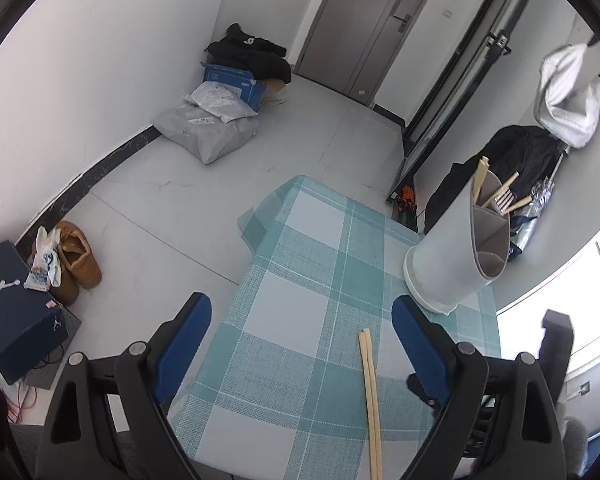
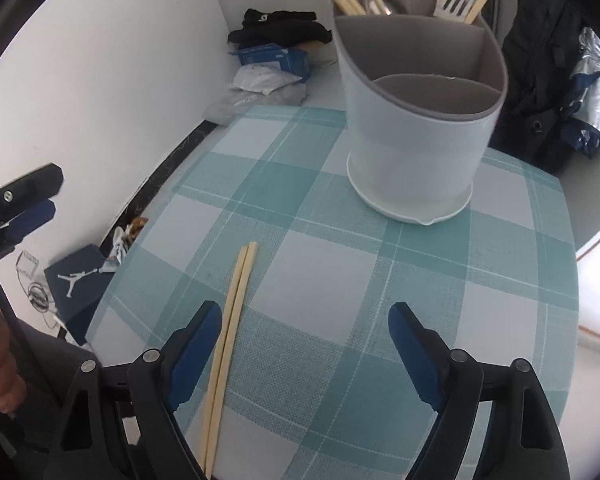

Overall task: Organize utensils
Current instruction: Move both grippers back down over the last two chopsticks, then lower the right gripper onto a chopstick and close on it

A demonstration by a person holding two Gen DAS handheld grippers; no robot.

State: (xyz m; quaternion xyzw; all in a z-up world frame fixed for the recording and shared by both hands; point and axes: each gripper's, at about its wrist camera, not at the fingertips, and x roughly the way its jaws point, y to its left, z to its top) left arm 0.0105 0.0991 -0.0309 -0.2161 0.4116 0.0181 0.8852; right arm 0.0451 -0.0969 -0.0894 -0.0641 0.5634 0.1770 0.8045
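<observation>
I can read no words or numbers anywhere. The one brand sign I make out is the white jumping-figure logo on the dark blue shoebox (image 1: 18, 312) on the floor, off the tabletop's left edge; from the right wrist view the same logo shows on that box (image 2: 74, 280). The blue carton (image 1: 234, 82) by the far wall carries white print, too small for me to read.

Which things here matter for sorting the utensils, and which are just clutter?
Job:
- pair of chopsticks lying on the checked tablecloth
- divided utensil holder, already holding chopsticks and a white fork
- right gripper, open

Clutter:
- navy shoebox
- brown shoes
- grey parcels
- dark backpack
</observation>
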